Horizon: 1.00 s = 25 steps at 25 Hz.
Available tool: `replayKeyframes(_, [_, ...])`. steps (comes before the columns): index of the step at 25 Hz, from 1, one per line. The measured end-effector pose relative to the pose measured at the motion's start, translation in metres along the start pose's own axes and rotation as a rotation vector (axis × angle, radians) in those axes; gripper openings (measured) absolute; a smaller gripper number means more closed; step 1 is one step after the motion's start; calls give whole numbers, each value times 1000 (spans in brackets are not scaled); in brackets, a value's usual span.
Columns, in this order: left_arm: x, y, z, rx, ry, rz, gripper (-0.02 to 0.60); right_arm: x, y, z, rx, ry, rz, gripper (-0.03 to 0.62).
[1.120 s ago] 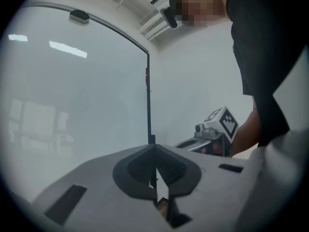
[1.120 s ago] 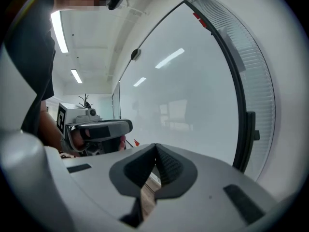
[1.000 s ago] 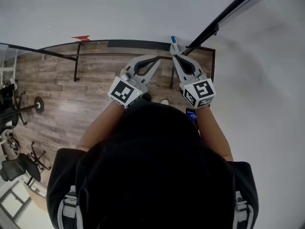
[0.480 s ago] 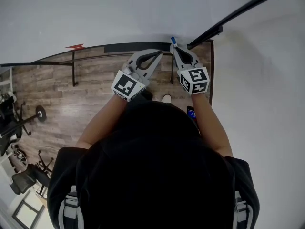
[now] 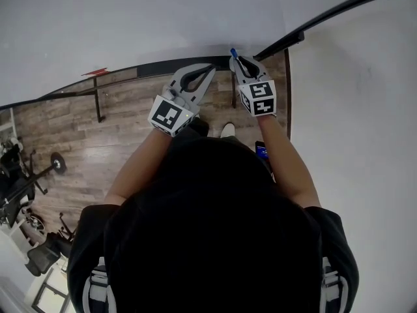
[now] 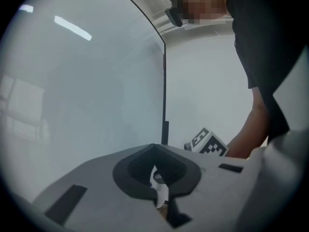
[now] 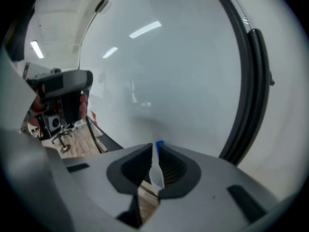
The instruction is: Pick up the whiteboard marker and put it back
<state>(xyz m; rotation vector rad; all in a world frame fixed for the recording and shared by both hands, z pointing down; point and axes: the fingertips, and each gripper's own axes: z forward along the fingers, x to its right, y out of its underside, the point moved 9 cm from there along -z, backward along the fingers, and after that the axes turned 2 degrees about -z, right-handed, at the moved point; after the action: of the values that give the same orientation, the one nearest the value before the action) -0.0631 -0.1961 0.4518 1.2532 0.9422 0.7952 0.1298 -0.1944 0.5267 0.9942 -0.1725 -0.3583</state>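
R hand-held gripper (image 5: 239,62) is clamping shut on the whiteboard marker (image 5: 233,53), w/ the blue cap poking out toward 12 o'clock, near the whiteboard (image 5: 130,18). L hand-held gripper (image 5: 210,70), at its 9 o'clock, is sitting closed & holding nothing. Marker's prob. light, stiff, smooth plastic, so it could be slipping or pivoting; gripping mid-barrel is looking safest.

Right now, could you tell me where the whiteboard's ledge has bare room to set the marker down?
The ledge looks bare between the small red thing and the left gripper. It is crowded at the right end: both grippers sit close there, the right gripper holding the marker beside the black frame.
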Motion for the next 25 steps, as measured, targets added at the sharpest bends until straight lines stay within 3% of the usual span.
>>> replayKeyframes(4, [-6, 0, -1, -2, 8, 3, 3, -2, 2, 17, -42, 32, -63, 71])
replayKeyframes(12, [-5, -2, -2, -3, 25, 1, 3, 1, 4, 34, -86, 64, -76, 98])
replayKeyframes(25, [-11, -3, -6, -15, 11, -12, 3, 0, 1, 41, -85, 76, -86, 60])
